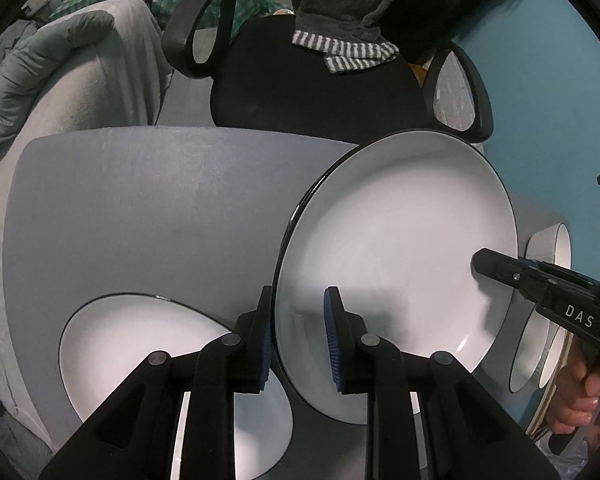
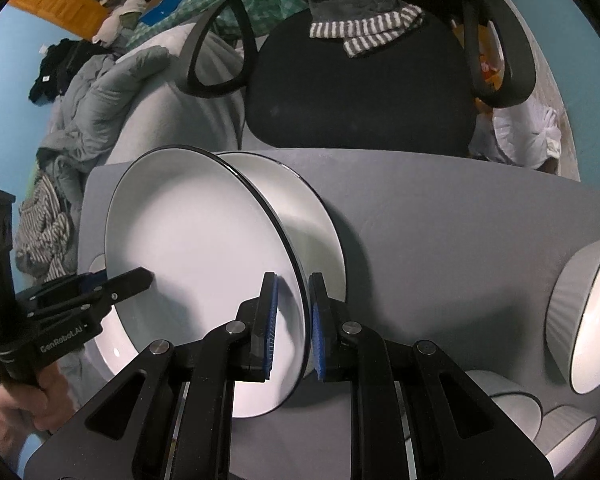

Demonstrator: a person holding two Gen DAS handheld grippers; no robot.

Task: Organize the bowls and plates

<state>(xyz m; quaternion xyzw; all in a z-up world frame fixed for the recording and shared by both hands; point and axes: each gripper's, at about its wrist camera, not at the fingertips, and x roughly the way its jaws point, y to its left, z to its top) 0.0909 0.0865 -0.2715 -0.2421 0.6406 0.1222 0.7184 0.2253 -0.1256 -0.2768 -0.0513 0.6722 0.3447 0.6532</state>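
Over grey table, both grippers clamp plate rim, bowls clear only in rt view, maybe three.

We see both views dim and cool, with heavy fisheye bending and black vignette at the corners. A small glare spot sits on the white plate at lower right of the left view; soft shadows pool beneath it. Focus is fairly sharp.
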